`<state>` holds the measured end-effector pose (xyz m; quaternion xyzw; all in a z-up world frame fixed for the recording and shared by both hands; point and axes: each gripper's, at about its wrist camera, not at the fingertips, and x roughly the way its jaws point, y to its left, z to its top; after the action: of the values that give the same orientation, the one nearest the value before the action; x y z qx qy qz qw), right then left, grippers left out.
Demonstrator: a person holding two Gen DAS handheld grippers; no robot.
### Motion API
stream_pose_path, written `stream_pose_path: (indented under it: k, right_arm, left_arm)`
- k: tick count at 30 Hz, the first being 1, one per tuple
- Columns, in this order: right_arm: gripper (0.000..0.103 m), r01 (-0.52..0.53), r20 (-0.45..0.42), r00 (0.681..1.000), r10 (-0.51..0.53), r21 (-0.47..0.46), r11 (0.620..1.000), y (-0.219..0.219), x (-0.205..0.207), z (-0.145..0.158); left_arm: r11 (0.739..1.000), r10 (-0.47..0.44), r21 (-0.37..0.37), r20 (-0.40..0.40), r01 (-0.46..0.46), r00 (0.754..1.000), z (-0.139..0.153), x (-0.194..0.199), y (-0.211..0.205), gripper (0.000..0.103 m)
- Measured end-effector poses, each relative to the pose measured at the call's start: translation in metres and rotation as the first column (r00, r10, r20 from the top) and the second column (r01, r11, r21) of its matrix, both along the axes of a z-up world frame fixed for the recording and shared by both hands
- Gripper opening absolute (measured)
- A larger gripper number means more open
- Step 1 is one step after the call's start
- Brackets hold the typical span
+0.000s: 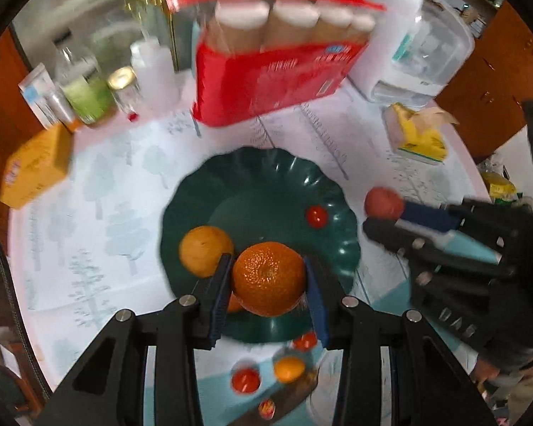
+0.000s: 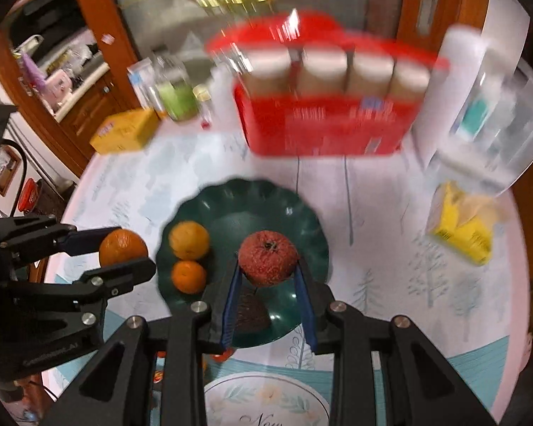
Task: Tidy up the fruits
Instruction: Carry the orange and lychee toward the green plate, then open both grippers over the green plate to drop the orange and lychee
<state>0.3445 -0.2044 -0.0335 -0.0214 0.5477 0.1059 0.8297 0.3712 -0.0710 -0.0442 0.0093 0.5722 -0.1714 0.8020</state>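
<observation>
A dark green scalloped plate (image 1: 277,174) (image 2: 295,209) sits mid-table. My left gripper (image 1: 268,284) is shut on a large orange (image 1: 268,277), held above the plate's near side; it also shows in the right wrist view (image 2: 122,246). My right gripper (image 2: 268,273) is shut on a red apple (image 2: 268,262), held over the plate; the apple shows in the left wrist view (image 1: 383,203) just right of the plate. A yellow-orange fruit (image 1: 204,250) (image 2: 189,240), a smaller orange (image 2: 188,276) and a small red fruit (image 1: 317,216) lie in the plate.
A red box of cups (image 1: 273,78) (image 2: 323,124) stands behind the plate. A yellow box (image 1: 35,167), jars (image 1: 89,96), a white appliance (image 1: 419,46) and a yellow tissue pack (image 1: 419,135) ring the table. Small red fruits (image 1: 245,380) and an orange one (image 1: 289,367) lie near the front edge.
</observation>
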Motion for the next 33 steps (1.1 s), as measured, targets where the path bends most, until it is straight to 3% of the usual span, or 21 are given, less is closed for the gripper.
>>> stream_pose_path:
  k: [5, 13, 17, 18, 23, 31, 33]
  right_arm:
    - [0.031, 0.036, -0.118, 0.993, -0.032, 0.032, 0.999, -0.011, 0.023, -0.065]
    - [0.031, 0.032, -0.198, 0.98, -0.017, 0.075, 0.997, -0.013, 0.029, -0.115]
    - [0.034, 0.025, -0.222, 0.975, 0.003, 0.124, 0.992, -0.013, 0.027, -0.121]
    - [0.035, 0.023, -0.217, 0.976, 0.004, 0.125, 0.992, -0.013, 0.026, -0.119]
    - [0.037, 0.032, -0.191, 0.982, -0.005, 0.137, 0.99, -0.016, 0.016, -0.108]
    - [0.037, 0.052, -0.116, 0.993, -0.034, 0.152, 0.987, -0.024, -0.012, -0.074]
    - [0.037, 0.056, -0.096, 0.995, -0.042, 0.147, 0.988, -0.026, -0.02, -0.061]
  left_arm:
    - [1.0, 0.016, 0.008, -0.047, -0.016, 0.999, -0.053, 0.027, -0.017, 0.038]
    - [0.999, 0.037, 0.035, -0.091, -0.034, 0.995, -0.096, 0.043, -0.019, 0.039]
    - [0.999, 0.031, -0.037, -0.086, -0.034, 0.996, -0.088, 0.041, -0.019, 0.086]
    - [0.999, 0.035, -0.025, -0.068, -0.037, 0.997, -0.084, 0.038, -0.02, 0.09]
    - [0.999, 0.018, 0.029, 0.002, -0.018, 1.0, -0.065, 0.023, -0.023, 0.09]
    - [0.998, 0.061, 0.003, 0.043, -0.062, 0.997, -0.028, -0.001, -0.001, 0.09]
    - [0.998, 0.065, -0.015, 0.086, -0.064, 0.994, -0.009, -0.012, 0.003, 0.09]
